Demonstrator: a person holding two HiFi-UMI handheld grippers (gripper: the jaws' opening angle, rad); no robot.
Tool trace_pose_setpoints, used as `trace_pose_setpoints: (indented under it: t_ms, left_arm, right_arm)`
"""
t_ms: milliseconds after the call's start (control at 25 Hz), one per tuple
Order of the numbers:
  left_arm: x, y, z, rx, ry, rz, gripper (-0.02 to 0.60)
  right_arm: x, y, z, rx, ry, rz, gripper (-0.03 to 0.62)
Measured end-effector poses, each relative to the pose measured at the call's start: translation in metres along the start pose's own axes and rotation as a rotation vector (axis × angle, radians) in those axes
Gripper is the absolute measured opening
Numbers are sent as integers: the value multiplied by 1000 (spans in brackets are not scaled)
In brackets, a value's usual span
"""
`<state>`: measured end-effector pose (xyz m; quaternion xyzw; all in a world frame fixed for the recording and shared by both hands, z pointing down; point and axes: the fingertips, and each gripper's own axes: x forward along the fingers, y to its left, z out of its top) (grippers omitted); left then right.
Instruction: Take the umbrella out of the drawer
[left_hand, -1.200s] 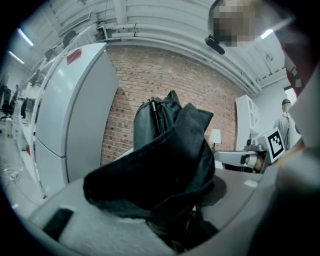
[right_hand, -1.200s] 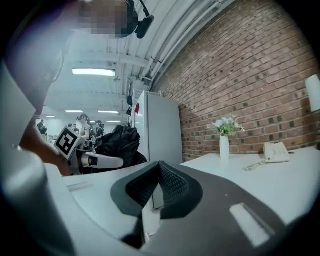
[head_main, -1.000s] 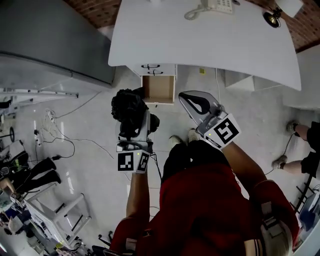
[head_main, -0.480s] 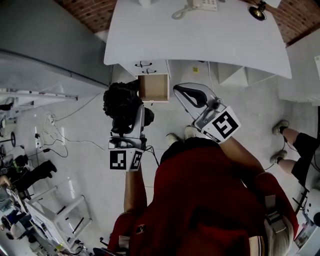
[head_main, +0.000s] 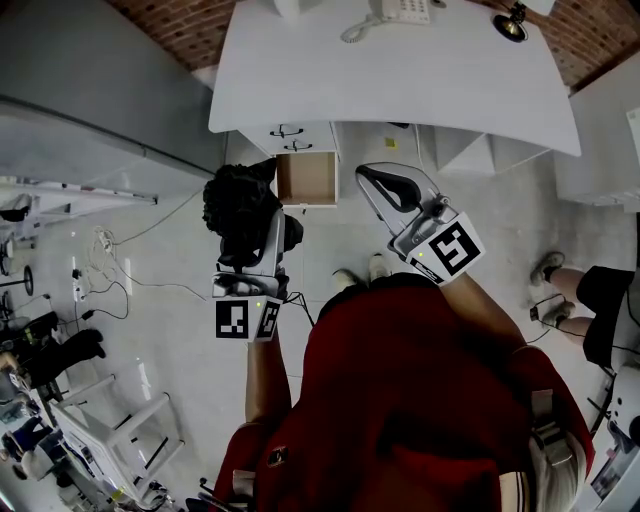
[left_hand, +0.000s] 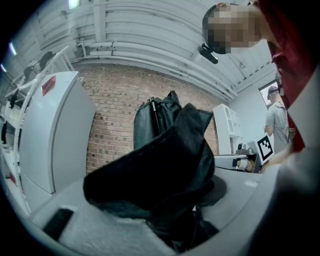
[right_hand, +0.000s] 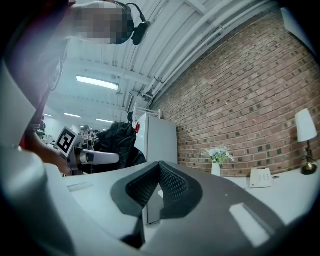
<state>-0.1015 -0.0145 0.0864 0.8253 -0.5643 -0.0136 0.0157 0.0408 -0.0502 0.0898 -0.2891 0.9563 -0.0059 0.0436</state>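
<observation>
Operator in a red short-sleeved shirt (head_main: 400, 400) and pale shoes (head_main: 378, 266), with a grey strap (head_main: 545, 425) over the right shoulder and a black head-mounted camera (right_hand: 139, 27) trailing a thin cable. The left gripper (head_main: 268, 232) and right gripper (head_main: 395, 188) have light grey shells. Each carries a marker cube (head_main: 245, 318) printed with black-and-white squares. The right gripper's fingers (right_hand: 175, 187) are lined with dark ribbed pads.

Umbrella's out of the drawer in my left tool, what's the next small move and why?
Probably carry the umbrella over the white desk and set it down: the left tool grips it clear of the open drawer.
</observation>
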Motion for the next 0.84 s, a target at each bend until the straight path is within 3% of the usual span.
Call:
trace_pose_setpoints:
  t_ms: [560,840]
  left_arm:
    - [1,-6,7,-8,-16,-36,242]
    - [1,0,6,17,21,-19,242]
  right_arm:
    - [-5,-2,-1,0,1,-18,11]
    - [-3,-1,1,-20,14,-10,11]
